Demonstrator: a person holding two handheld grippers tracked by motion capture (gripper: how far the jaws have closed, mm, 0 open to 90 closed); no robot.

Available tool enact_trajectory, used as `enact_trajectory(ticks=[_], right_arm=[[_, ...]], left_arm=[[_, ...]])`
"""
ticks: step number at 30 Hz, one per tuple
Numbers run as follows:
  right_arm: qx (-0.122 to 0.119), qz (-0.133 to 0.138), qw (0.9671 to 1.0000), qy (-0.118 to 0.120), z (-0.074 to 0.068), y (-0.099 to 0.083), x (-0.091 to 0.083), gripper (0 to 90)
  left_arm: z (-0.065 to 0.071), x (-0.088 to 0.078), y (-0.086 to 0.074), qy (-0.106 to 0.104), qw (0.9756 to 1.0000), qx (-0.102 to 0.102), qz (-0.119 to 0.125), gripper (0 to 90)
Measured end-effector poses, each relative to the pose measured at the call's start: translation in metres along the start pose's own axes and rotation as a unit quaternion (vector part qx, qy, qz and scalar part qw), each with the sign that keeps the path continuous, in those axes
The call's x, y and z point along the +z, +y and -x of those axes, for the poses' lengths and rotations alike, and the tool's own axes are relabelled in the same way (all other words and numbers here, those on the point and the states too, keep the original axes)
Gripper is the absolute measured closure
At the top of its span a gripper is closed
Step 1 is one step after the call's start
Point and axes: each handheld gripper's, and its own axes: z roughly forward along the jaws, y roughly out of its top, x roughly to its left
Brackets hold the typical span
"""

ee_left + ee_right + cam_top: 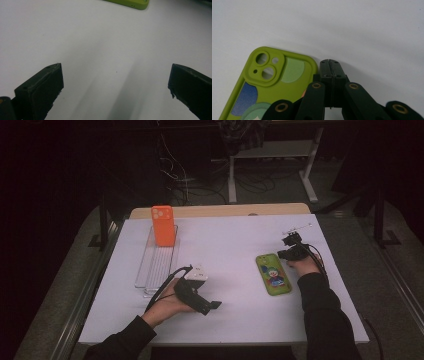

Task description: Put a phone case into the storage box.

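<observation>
A green phone case [273, 274] with a cartoon print lies flat on the white table [230, 240], right of centre. My right gripper [286, 253] rests just beside its far right corner, jaws shut with nothing between them. In the right gripper view the closed tips [331, 66] touch the table next to the green case [269, 85], by its camera cut-outs. My left gripper [206, 292] sits near the table's middle front, pointing right, jaws open and empty [116, 80]. The green case's edge [130, 3] shows far ahead of it. An orange phone case [163, 225] stands upright at the far left.
The orange case stands in a clear ribbed tray [156, 262] that runs front to back on the left side. A wooden edge [220, 210] borders the table's back. Cables and desk legs [232, 175] lie on the dark floor beyond.
</observation>
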Motion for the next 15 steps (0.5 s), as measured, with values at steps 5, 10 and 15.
enact_trajectory(ticks=[5, 10, 15], right_arm=[[-0.002, -0.003, 0.9999, 0.010, -0.003, 0.002, 0.003, 88.3], [-0.012, -0.004, 0.9995, 0.029, -0.011, 0.004, 0.007, 88.3], [-0.034, -0.008, 0.9979, 0.054, -0.028, 0.007, 0.010, 88.3]], left_arm=[[0.000, 0.001, 0.000, -0.002, 1.0000, 0.000, -0.002, 0.0], [0.001, 0.001, 0.000, -0.002, 1.0000, 0.000, -0.002, 0.0], [0.001, 0.001, 0.000, -0.003, 1.0000, 0.000, -0.002, 0.0]])
